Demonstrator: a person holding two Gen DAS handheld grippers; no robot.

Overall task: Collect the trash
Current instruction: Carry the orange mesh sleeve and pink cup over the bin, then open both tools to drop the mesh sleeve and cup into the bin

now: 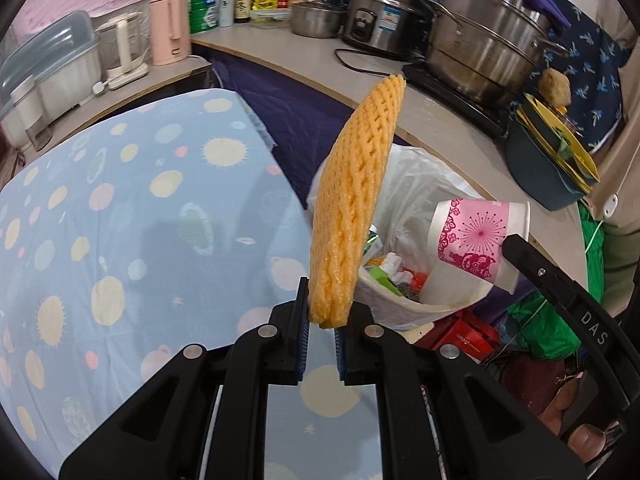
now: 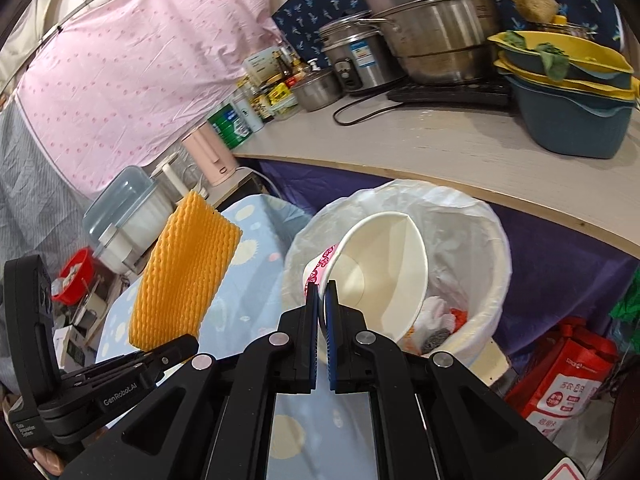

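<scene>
Right gripper (image 2: 321, 286) is pinching the paper cup (image 2: 380, 268) rim over the lined trash bin (image 2: 486, 220); left gripper (image 1: 320, 316) is clamping the foam fruit net (image 1: 352, 204), seemingly beside it. Next: release.

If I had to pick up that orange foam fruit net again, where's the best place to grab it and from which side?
Grip the orange foam fruit net at one short end, across its thin flat faces, coming in along its length. It is a flattened sleeve, broad in the right wrist view and narrow edge-on in the left. The left gripper already pinches its lower end this way, holding it upright beside the white-lined trash bin.
</scene>
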